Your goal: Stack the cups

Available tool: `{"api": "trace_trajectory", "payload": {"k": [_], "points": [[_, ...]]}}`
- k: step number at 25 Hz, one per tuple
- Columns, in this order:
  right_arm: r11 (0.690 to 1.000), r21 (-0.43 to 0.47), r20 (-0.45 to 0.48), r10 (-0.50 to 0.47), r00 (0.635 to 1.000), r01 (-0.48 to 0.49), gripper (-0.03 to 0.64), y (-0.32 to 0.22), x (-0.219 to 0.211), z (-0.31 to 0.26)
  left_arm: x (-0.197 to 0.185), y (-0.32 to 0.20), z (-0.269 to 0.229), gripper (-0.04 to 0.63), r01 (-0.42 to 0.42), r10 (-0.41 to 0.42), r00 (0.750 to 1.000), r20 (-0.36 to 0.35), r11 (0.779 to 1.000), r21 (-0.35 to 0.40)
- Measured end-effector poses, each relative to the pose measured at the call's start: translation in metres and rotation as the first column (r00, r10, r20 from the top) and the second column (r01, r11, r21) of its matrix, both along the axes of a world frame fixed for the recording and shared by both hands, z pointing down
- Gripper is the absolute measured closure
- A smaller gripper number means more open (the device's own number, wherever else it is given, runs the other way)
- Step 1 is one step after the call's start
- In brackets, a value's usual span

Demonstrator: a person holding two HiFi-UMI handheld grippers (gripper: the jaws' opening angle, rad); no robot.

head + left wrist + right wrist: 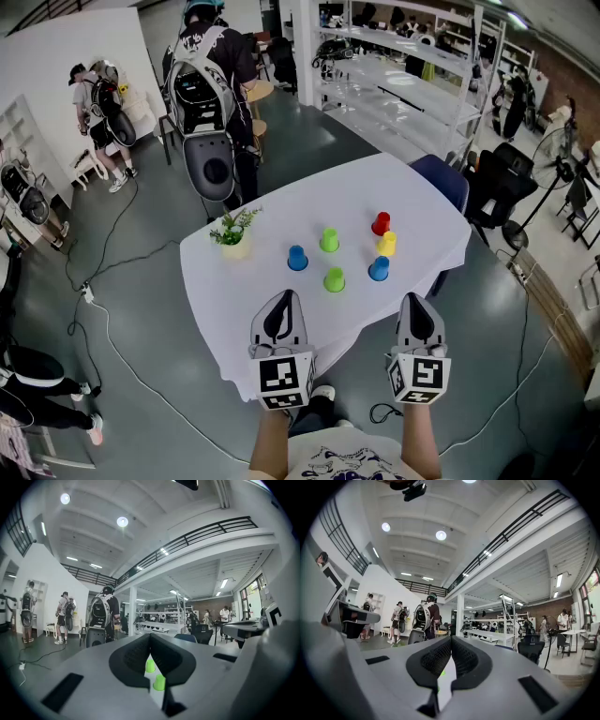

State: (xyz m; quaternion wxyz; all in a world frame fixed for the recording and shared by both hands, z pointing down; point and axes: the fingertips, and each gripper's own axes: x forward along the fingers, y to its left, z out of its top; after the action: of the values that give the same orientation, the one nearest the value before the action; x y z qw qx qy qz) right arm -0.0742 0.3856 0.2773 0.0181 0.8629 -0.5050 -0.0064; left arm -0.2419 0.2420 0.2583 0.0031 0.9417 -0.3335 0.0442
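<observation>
Head view: cups (329,241) inside table (225,300) edges

Near table (225,309) bare up to the cups (334,279); potted plant (232,234) stands at left

I see a white desk (225,300), two green cups (329,240) (334,279), two blue cups (297,258) (379,269), one red cup (381,223), one yellow cup (386,244), and a yellow plant pot (235,248).

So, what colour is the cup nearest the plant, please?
Blue cup, best in the head view.
</observation>
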Motion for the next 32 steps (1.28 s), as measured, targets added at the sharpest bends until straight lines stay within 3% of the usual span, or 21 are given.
{"api": "trace_trajectory", "payload": {"k": [16,20,26,32], "points": [[0.999,0.019,0.024,0.030,0.999,-0.031,0.603,-0.036,0.022,0.006,0.018,-0.044,0.008,0.581,-0.009,0.009,1.000,-0.003,1.000,-0.019],[0.999,0.034,0.039,0.028,0.999,-0.029,0.532,-0.058,0.027,0.011,0.024,-0.070,0.012,0.581,-0.015,0.015,1.000,-0.020,1.000,-0.023],[0.999,0.032,0.043,0.021,0.999,-0.022,0.446,-0.092,0.033,0.016,0.036,-0.105,0.019,0.402,-0.042,0.041,0.998,-0.038,0.998,-0.038],[1.000,0.003,0.050,0.029,0.998,-0.029,0.430,-0.117,0.048,0.021,0.048,-0.131,0.029,0.365,-0.047,0.046,0.999,-0.018,0.997,-0.069]]}}
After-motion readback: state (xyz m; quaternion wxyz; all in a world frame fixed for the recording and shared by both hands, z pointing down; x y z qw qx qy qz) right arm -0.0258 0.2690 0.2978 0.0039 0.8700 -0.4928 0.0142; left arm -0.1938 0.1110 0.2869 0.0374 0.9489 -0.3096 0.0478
